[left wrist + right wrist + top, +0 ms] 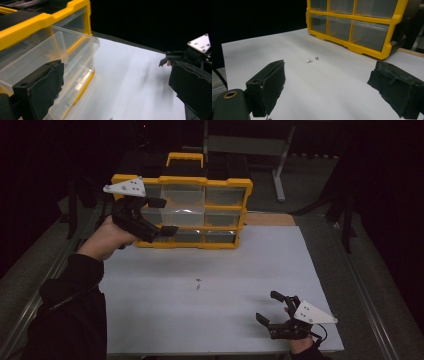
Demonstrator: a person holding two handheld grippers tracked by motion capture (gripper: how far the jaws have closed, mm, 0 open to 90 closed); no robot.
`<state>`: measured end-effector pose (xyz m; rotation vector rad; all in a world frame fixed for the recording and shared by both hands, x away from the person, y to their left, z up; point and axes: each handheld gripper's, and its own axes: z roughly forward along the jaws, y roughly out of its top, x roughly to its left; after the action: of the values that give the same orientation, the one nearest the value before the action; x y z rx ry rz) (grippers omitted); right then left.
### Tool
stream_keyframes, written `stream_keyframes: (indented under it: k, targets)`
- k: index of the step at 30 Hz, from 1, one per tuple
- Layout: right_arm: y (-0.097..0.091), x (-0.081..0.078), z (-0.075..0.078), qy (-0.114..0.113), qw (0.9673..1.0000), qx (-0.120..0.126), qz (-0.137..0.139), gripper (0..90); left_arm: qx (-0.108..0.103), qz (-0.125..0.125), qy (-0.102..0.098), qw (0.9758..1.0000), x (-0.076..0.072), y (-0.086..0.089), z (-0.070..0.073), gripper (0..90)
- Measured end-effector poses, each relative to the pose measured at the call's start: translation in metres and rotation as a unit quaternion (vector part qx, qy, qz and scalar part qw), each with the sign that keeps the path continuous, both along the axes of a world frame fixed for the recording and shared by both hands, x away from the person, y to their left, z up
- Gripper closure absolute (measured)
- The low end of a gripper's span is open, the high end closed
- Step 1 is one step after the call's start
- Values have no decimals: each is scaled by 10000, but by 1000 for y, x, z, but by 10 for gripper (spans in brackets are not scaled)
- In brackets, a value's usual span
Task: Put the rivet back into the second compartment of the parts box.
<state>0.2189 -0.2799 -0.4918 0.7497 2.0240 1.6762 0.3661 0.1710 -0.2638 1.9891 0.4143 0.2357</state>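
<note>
White paper [210, 310] covers the table. Both the left gripper [162, 215] and right gripper [270, 307] gape wide, holding nothing. Pull the middle drawer [182, 212], upper middle, out straight and slowly.

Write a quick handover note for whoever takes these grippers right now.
Left gripper: open, holding nothing, at the organizer's front.
Right gripper: open, holding nothing, low over the near right of the sheet.
One clear drawer is pulled partway out.
Two small screws lie loose mid-sheet.
Left to do, likely: pick up the screws, put them in the drawer, push it shut.
</note>
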Motion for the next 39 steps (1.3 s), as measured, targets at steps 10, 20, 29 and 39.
stream_keyframes:
  k: [10,20,29,39]
  targets:
    - [0,0,0,-18,10000,4,1,109,20,-178,-56,9998,-25,-5,-19,0]
    - [0,0,0,-37,10000,20,-3,110,-94,-544,43,9985,-43,-23,-58,0]
    - [-1,-1,1,-57,10000,28,-8,110,18,-631,155,9979,-48,-42,-101,0]
    - [-1,-1,1,-59,10000,27,19,110,144,-762,277,9966,-41,-58,-145,82]
